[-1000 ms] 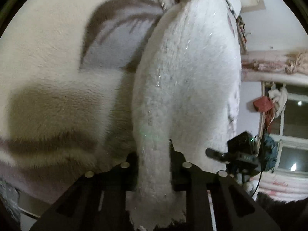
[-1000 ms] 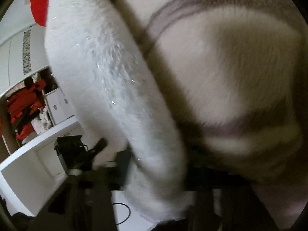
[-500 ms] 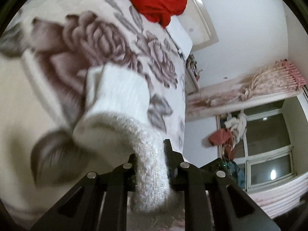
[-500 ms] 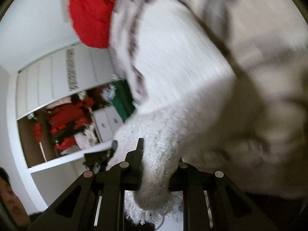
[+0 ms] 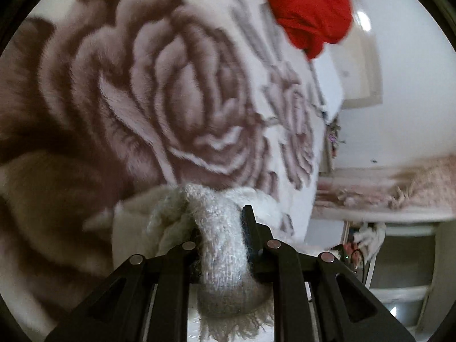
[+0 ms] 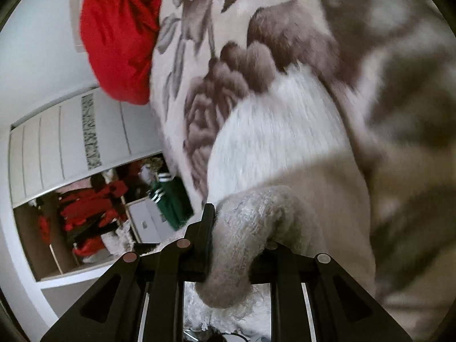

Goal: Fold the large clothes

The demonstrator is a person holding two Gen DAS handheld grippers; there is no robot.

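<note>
Left wrist view showed the left gripper (image 5: 221,228) pinching a bunched fold of the fuzzy white knitted garment (image 5: 222,245) over a cream plush blanket with brown roses (image 5: 176,94). The right gripper (image 6: 239,228) likewise clamped the garment (image 6: 273,148), near a red cloth bundle (image 6: 119,34).

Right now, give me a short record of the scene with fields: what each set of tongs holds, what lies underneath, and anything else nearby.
left tongs: shut on a bunched fold of the white fuzzy knit garment
right tongs: shut on another bunched part of the same garment
surface: plush rose-print blanket beneath the garment
nearby: red cloth at the blanket's far end
background: open wardrobe with red clothes
fold state: not yet laid flat
</note>
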